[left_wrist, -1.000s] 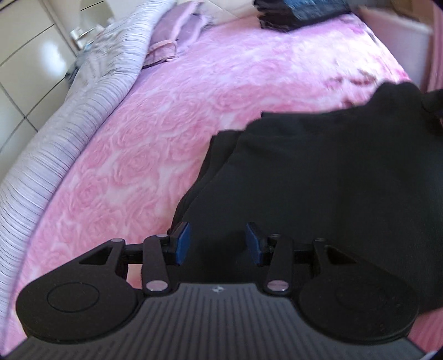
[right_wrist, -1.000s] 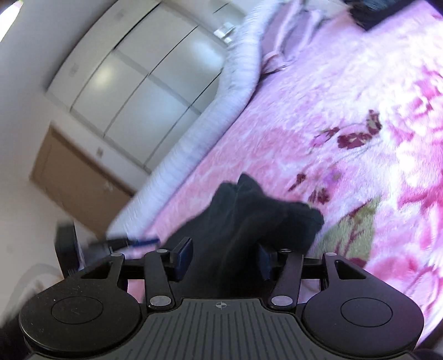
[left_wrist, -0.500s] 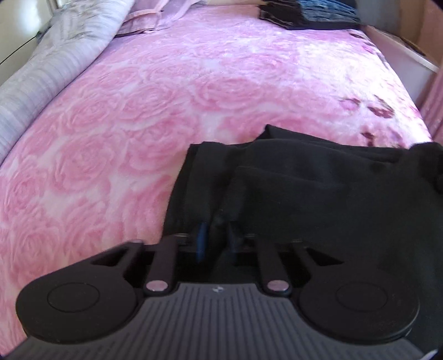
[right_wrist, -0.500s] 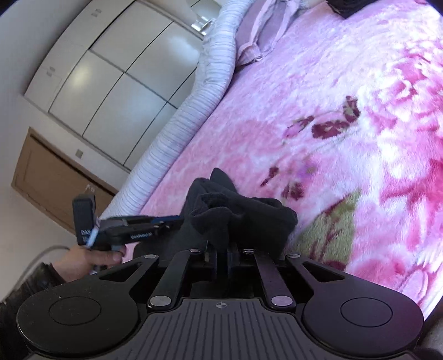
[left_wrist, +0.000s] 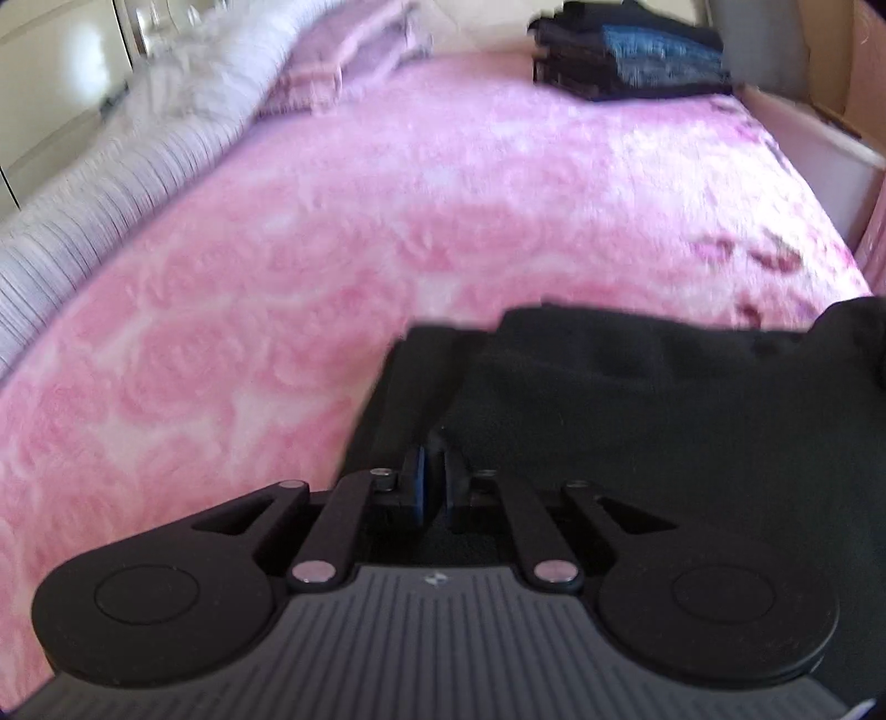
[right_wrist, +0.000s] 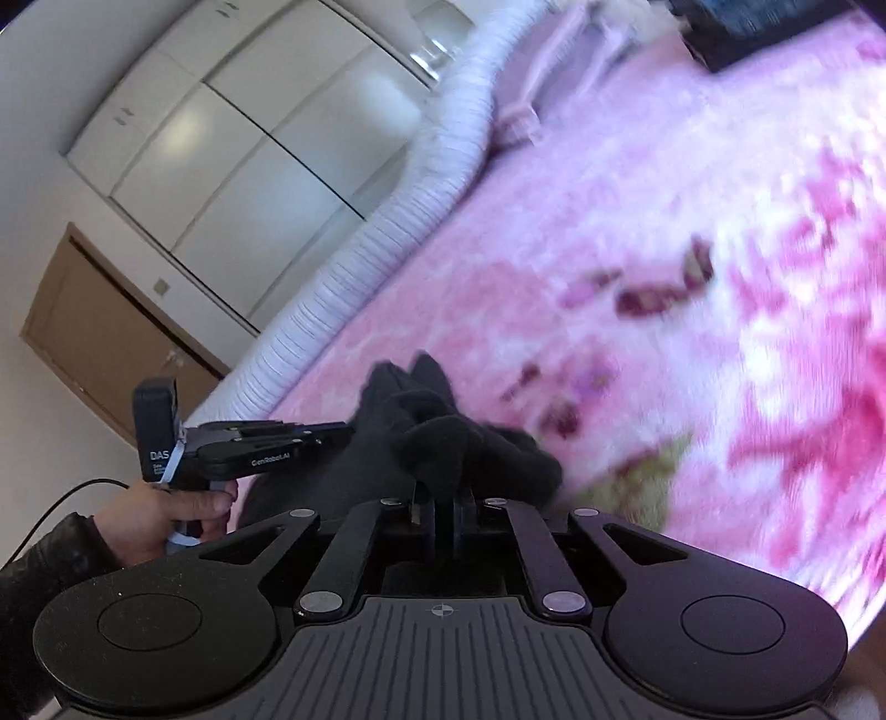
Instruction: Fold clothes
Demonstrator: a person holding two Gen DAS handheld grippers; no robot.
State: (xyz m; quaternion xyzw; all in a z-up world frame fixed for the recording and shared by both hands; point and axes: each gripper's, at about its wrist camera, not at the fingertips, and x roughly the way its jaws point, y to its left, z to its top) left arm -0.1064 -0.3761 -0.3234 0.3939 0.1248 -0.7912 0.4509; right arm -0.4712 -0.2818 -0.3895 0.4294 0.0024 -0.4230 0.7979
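Left wrist view: the left gripper (left_wrist: pixel 433 481) has its blue-padded fingers (left_wrist: pixel 419 483) pressed together on a fold of the black garment (left_wrist: pixel 664 421). The garment lies on the pink rose-patterned blanket (left_wrist: pixel 332 266), filling the lower right of the view. A stack of folded dark clothes (left_wrist: pixel 631 52) sits at the far end of the bed. A striped grey quilt (left_wrist: pixel 111 183) runs along the left edge.

Right wrist view: the right gripper (right_wrist: pixel 440 507) has its fingers clamped on a bunched edge of the same black garment (right_wrist: pixel 443 443), which rises off the blanket (right_wrist: pixel 637 221). At left, a person's hand (right_wrist: pixel 160 515) holds the left gripper (right_wrist: pixel 338 433), its tips at the garment. White wardrobe doors (right_wrist: pixel 232 144) stand behind.
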